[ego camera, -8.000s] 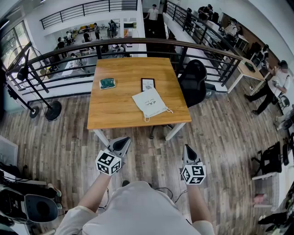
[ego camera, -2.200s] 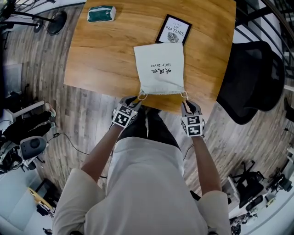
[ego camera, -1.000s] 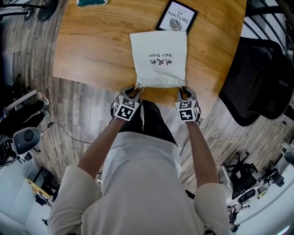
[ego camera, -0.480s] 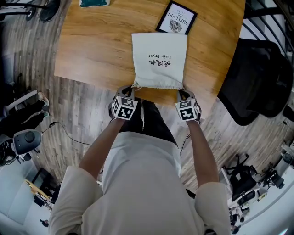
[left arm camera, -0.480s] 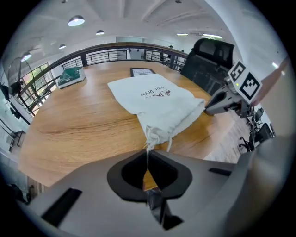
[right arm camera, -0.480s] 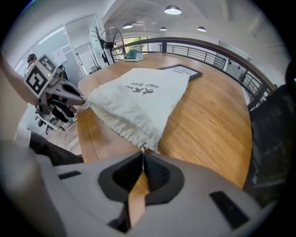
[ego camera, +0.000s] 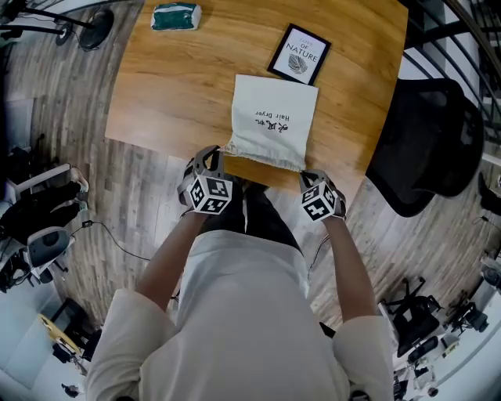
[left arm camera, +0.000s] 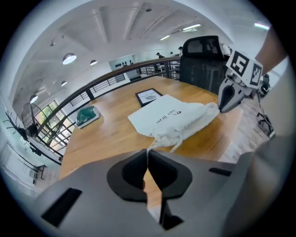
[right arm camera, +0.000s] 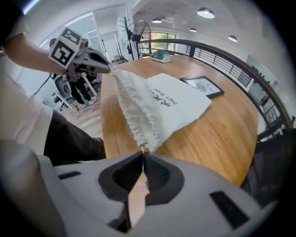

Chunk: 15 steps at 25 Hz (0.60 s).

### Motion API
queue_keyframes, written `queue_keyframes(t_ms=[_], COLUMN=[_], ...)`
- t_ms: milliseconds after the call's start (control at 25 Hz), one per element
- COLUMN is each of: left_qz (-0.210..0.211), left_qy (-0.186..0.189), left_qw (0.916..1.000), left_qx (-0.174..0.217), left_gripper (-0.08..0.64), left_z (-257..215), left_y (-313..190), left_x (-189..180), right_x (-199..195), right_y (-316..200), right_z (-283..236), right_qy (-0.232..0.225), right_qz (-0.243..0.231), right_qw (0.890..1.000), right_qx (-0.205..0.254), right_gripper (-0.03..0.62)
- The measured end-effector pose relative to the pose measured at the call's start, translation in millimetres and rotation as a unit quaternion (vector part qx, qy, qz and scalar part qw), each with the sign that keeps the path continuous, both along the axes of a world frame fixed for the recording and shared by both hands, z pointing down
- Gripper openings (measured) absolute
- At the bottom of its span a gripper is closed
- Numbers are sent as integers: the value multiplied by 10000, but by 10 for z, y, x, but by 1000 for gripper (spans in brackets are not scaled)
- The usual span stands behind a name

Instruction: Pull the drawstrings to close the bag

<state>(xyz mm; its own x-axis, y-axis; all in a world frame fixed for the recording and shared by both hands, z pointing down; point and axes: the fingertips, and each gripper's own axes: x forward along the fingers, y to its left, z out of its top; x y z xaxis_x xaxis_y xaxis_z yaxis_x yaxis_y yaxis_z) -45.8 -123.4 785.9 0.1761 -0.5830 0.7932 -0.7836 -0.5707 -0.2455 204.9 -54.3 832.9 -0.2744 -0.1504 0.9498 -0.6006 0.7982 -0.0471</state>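
Note:
A white drawstring bag [ego camera: 275, 117] with dark print lies on the wooden table [ego camera: 172, 86], its mouth toward me and bunched into folds [ego camera: 262, 154] at the near edge. My left gripper [ego camera: 219, 154] is at the mouth's left corner. In the left gripper view its jaws [left arm camera: 148, 155] are shut on the white drawstring [left arm camera: 163, 139] that runs up from the gathered corner. My right gripper [ego camera: 308, 175] is at the right corner. The right gripper view shows it [right arm camera: 142, 155] shut on the other drawstring, and the puckered hem [right arm camera: 134, 111] is stretched between the two grippers.
A black-framed picture [ego camera: 298, 53] lies just beyond the bag, and a teal packet [ego camera: 175, 16] sits at the far left of the table. A black office chair [ego camera: 427, 141] stands to the right. The table's near edge runs just under the grippers.
Both grippers have drawn back from the bag and risen a little, the left one outward to the left. The bag's mouth has bunched up narrower and the bag now lies slightly skewed.

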Motion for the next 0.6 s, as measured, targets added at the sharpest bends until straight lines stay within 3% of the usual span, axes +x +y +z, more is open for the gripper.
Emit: queue_keyframes(t_ms=[320, 600], left_qz=[310, 327], left_qy=[-157, -112], left_qw=[9973, 9930], left_qx=[647, 1132], left_gripper=[-2, -2], left_z=[-628, -1209], left_y=[-454, -846], left_x=[-96, -143], right_x=[-221, -258], right_y=[59, -36], right_z=[-457, -794], right_qy=[-433, -88], right_qz=[-749, -1753], right_qw=[9962, 9833], right_qx=[127, 488], right_gripper=[11, 11])
